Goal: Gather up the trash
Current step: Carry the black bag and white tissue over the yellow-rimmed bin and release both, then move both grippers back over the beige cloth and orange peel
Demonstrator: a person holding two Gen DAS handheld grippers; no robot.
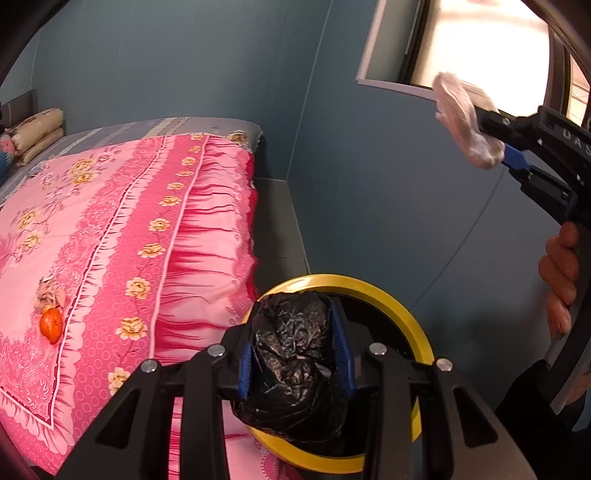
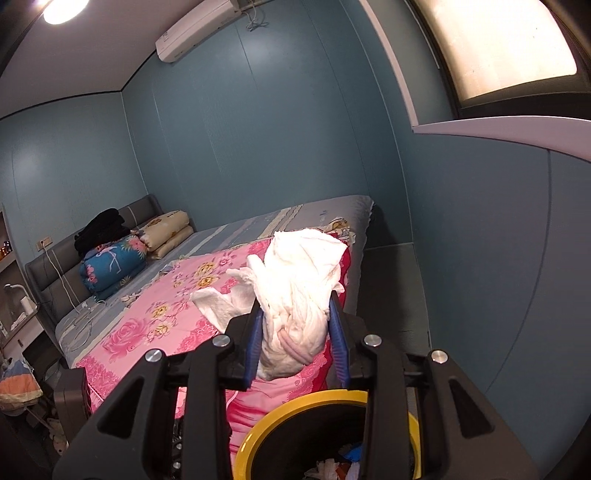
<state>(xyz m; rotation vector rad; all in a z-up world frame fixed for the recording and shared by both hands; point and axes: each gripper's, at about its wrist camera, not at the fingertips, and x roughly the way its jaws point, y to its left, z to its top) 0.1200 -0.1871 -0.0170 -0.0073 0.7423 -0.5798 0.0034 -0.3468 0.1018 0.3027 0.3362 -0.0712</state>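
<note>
Only the left wrist view shows both tools at once. Its own left gripper (image 1: 295, 347) has its jaws clamped on a crumpled black plastic bag (image 1: 295, 369), held over the yellow-rimmed bin (image 1: 369, 282) beside the bed. On the pink floral quilt (image 1: 129, 240) lie a small crumpled wad (image 1: 50, 293) and an orange fruit (image 1: 51, 324), touching each other. At upper right the right gripper (image 1: 491, 136) pinches a pale tissue wad (image 1: 465, 122) in front of the window (image 1: 480, 48); a hand (image 1: 559, 280) wraps its handle, tool angled up and left.

Next, the right wrist view shows the right gripper (image 2: 299, 332) with jaws closed on the white tissue wad (image 2: 299, 295), which sits above the bin's rim (image 2: 295, 406); scraps lie inside. It alone reveals the headboard (image 2: 55, 269), folded bedding (image 2: 110, 266), air conditioner (image 2: 192, 33) and ceiling lamp (image 2: 61, 9).
</note>
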